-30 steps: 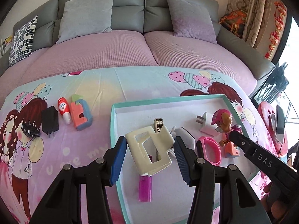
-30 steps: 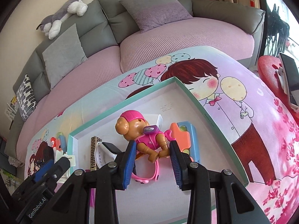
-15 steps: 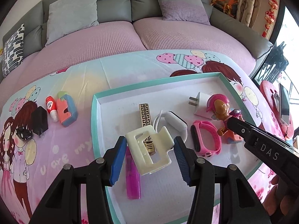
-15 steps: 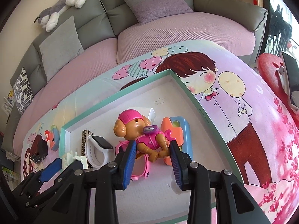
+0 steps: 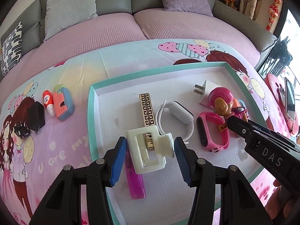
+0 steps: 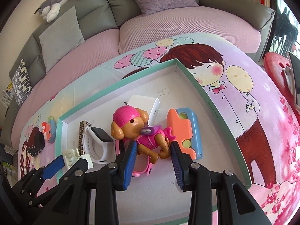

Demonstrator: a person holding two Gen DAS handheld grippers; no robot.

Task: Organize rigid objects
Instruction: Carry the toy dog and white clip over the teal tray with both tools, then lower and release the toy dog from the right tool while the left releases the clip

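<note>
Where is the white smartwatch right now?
In the left wrist view the white smartwatch lies in the teal-rimmed tray, between the gold-patterned bar and the pink watch.

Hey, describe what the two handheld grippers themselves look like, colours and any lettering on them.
Both the left gripper and the right gripper are black plastic frames with silver rivets and ribbed blue finger pads. White letters reading DAS mark the right gripper's side. No cables or sleeves are visible.

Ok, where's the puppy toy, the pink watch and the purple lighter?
puppy toy (image 6: 129, 123), right wrist view, on its face.
pink watch (image 5: 203, 131), left wrist view, on its dark screen.
purple lighter (image 5: 135, 183), left wrist view, on its body.
</note>
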